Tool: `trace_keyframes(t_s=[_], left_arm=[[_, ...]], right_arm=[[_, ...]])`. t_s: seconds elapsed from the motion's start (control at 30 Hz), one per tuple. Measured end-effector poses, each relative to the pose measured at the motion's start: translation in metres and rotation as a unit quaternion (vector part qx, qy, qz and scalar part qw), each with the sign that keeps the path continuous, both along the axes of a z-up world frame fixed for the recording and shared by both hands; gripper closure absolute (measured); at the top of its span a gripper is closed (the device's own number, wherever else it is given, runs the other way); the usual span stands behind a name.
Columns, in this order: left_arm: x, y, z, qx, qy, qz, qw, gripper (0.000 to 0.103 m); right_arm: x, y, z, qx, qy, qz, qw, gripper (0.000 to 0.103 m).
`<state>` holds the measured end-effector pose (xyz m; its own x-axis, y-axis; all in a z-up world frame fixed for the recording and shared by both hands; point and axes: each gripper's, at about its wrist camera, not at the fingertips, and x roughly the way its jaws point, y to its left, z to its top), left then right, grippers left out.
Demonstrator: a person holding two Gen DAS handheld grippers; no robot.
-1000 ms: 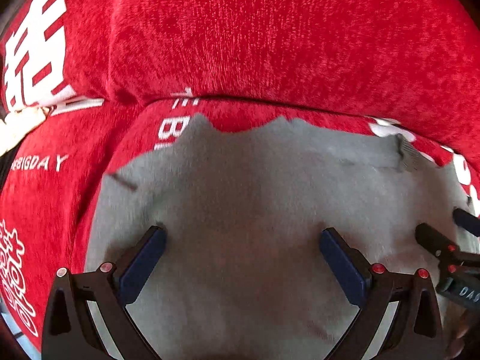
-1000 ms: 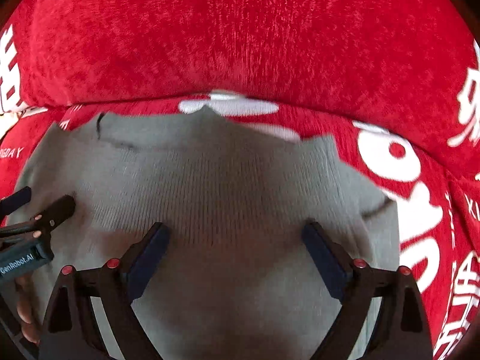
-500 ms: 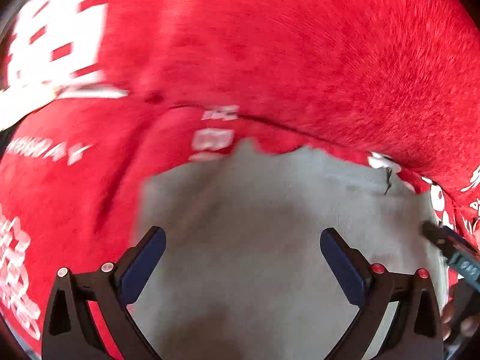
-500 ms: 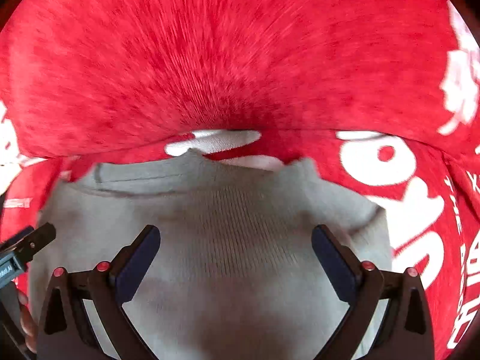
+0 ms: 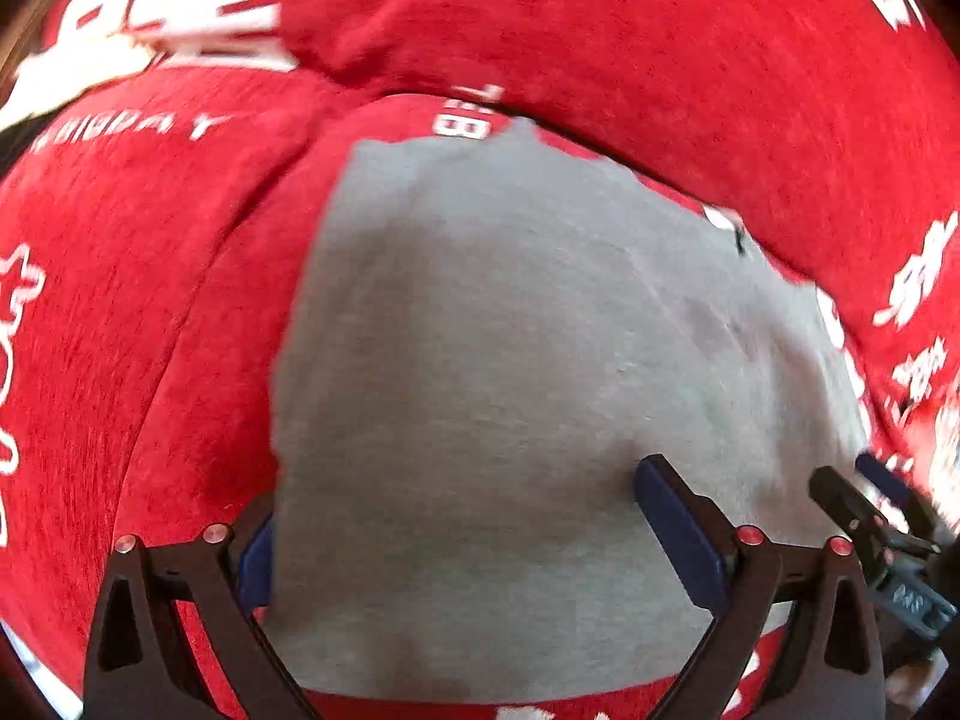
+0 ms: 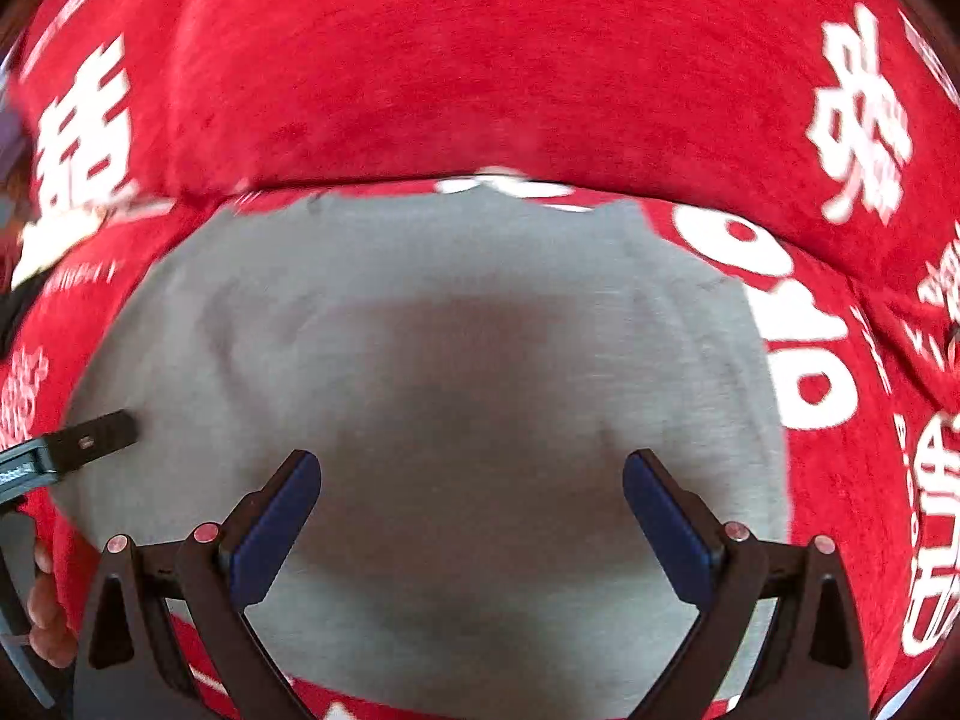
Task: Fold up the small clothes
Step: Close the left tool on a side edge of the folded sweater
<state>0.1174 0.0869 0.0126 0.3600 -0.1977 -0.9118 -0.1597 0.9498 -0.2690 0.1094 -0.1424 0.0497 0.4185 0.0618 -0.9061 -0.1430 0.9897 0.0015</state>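
**Grey garment flat on red sofa cover, both claws spread above it**

One grey knit garment (image 5: 510, 360) lies spread on the seat of a sofa draped in a red cover (image 5: 660, 60) printed with white lettering. In the left wrist view the left claw (image 5: 462, 534) hangs over the cloth's lower half. Its 3 o'clock finger stands over the fabric; its 9 o'clock finger sits at the garment's left edge, partly hidden behind it. The jaws stand wide and are closing slightly, the pads not pressing on the cloth.

In the right wrist view the right claw (image 6: 471, 516) is spread wide over the garment (image 6: 480, 330), the cloth running from 12 o'clock down past both blue pads. Neither pad pinches anything. A dark shadow lies on the fabric between the fingers.

Count: one garment, two claws, two fingers on each.

The left view alone shows the garment's straight left edge against the red seat, and the right claw (image 5: 870, 498) coming in at 4 o'clock near the cloth's right border. The right view alone shows the rounded right edge of the garment, large white characters at 2 o'clock, the left claw's dark finger (image 6: 96, 438) reaching in at 9 o'clock, and part of a person's hand (image 6: 48, 618) at 8 o'clock. Both views are blurred.
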Motion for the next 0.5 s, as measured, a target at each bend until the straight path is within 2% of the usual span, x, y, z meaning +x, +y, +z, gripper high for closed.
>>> trace_keyframes(t_s=[0.07,0.17,0.2,0.3,0.33,0.37,0.4,0.43,0.5], left_arm=[[0.014,0.002,-0.001,-0.011,-0.004,-0.002,0.9999,0.005],[0.038,0.021,-0.010,-0.062,-0.012,0.014,0.9979,0.003],[0.046,0.027,-0.011,-0.083,-0.010,0.018,0.9963,0.002],[0.052,0.035,-0.013,-0.107,-0.011,0.015,0.9941,0.002],[0.053,0.036,-0.013,-0.104,-0.015,0.009,0.9944,0.009],[0.054,0.035,-0.013,-0.084,-0.020,0.007,0.9962,0.017],[0.054,0.034,-0.013,-0.067,-0.023,0.007,0.9975,0.044],[0.054,0.034,-0.012,-0.042,-0.025,0.006,0.9988,0.064],[0.053,0.040,-0.012,-0.067,-0.029,0.002,0.9973,0.072]], right_arm=[[0.000,0.021,-0.001,-0.017,-0.002,0.028,0.999,0.002],[0.003,0.046,-0.004,-0.041,-0.001,0.061,0.997,0.002],[0.006,0.050,-0.005,-0.047,0.000,0.064,0.997,0.002],[0.018,0.059,-0.011,-0.056,0.009,0.058,0.997,0.002],[0.023,0.059,-0.014,-0.049,0.015,0.051,0.997,0.002],[0.028,0.059,-0.019,-0.045,0.023,0.045,0.998,0.002],[0.033,0.059,-0.025,-0.044,0.031,0.041,0.998,0.002],[0.037,0.058,-0.031,-0.040,0.039,0.036,0.998,0.001],[0.047,0.052,-0.034,-0.017,0.035,0.014,0.999,0.000]])
